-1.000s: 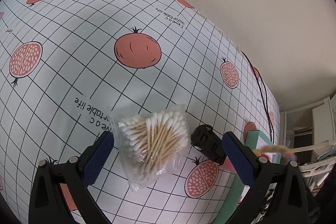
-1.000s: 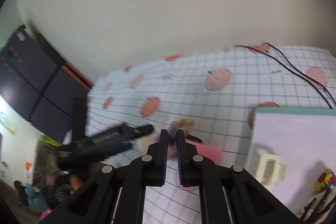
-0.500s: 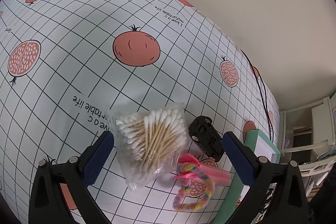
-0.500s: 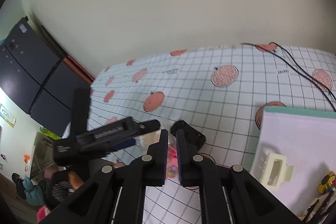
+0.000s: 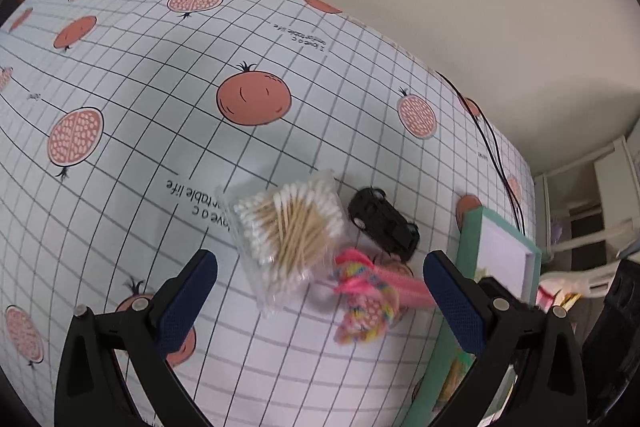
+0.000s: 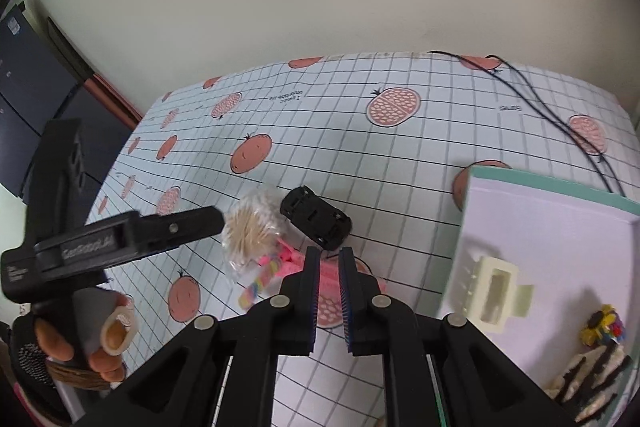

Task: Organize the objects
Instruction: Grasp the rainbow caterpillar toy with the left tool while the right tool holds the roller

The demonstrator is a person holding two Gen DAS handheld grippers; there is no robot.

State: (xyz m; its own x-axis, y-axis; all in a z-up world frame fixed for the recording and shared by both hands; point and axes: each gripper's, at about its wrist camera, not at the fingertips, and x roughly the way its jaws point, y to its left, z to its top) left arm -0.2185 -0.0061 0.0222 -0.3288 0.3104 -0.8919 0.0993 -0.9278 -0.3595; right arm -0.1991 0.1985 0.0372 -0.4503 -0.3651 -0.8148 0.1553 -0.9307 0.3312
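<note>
A tablecloth (image 5: 168, 75) with a grid and red fruit prints fills most of both views, with a pale wall across the top of each frame. At the right edge of the left wrist view, and filling the lower right of the right wrist view, sits a box (image 6: 556, 227) with a green rim and a pale lilac floor; a cream hair clip (image 6: 494, 293) lies on that floor, and a small flower ornament (image 6: 602, 323) and a black-and-white striped piece (image 6: 592, 375) lie toward its lower right corner. A black cable (image 6: 552, 111) runs across the cloth in the upper right. Near the middle of both frames lies a clear bag of cotton swabs (image 5: 290, 231), with a black toy car (image 5: 384, 223) just beside it on its right. Just below them in the frame lies a pink comb (image 5: 394, 281), blurred, with a pastel braided band (image 5: 364, 315) wound about it. The left gripper (image 5: 320, 291) hovers over the swabs with its jaws spread wide, holding nothing. The right gripper (image 6: 329, 297) has its jaws nearly together with a narrow gap between, over the comb; whether it touches the comb I cannot tell. A hand (image 6: 80, 343) holds the left gripper's handle at the lower left of the right wrist view.
</note>
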